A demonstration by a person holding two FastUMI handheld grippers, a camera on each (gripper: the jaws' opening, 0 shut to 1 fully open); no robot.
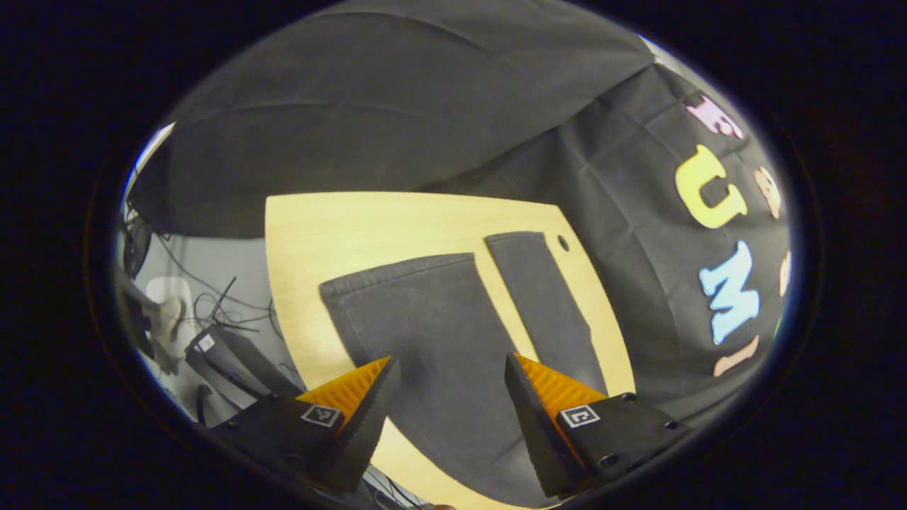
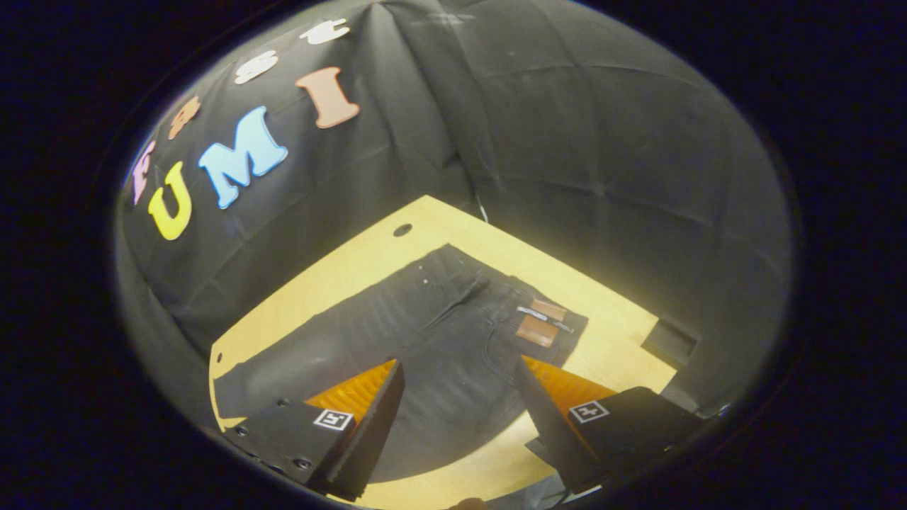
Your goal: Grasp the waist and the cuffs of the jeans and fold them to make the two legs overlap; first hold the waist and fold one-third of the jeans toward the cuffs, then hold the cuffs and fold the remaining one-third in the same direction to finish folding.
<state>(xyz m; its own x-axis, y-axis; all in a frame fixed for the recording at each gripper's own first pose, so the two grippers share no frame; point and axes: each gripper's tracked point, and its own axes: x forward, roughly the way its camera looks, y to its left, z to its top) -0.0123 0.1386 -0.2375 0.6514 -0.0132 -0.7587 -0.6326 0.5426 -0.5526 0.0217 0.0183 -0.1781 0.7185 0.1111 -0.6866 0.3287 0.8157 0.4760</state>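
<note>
Both grippers held spread, nothing clasped: left gripper (image 1: 446, 397) above cuffs (image 1: 397, 273), right gripper (image 2: 460, 404) above waist (image 2: 538, 322) at 1 o'clock. Jeans (image 2: 397, 333) laid flat on table (image 2: 340, 273), legs apart. First step judged unstarted; waist and cuffs to be gripped next.

Left gripper view: camera above cuff end of jeans (image 1: 453, 333), angled down along legs toward far table (image 1: 340, 227) edge; cuffs farthest from lens.
Right gripper view: camera above jeans (image 2: 425, 340) mid-section, angled down toward waist and booth corner behind it.
Both hover near, not touching.
Shared: jeans, tabletop (image 2: 609, 333), small hole (image 1: 563, 243) (image 2: 402, 229) beside jeans.
</note>
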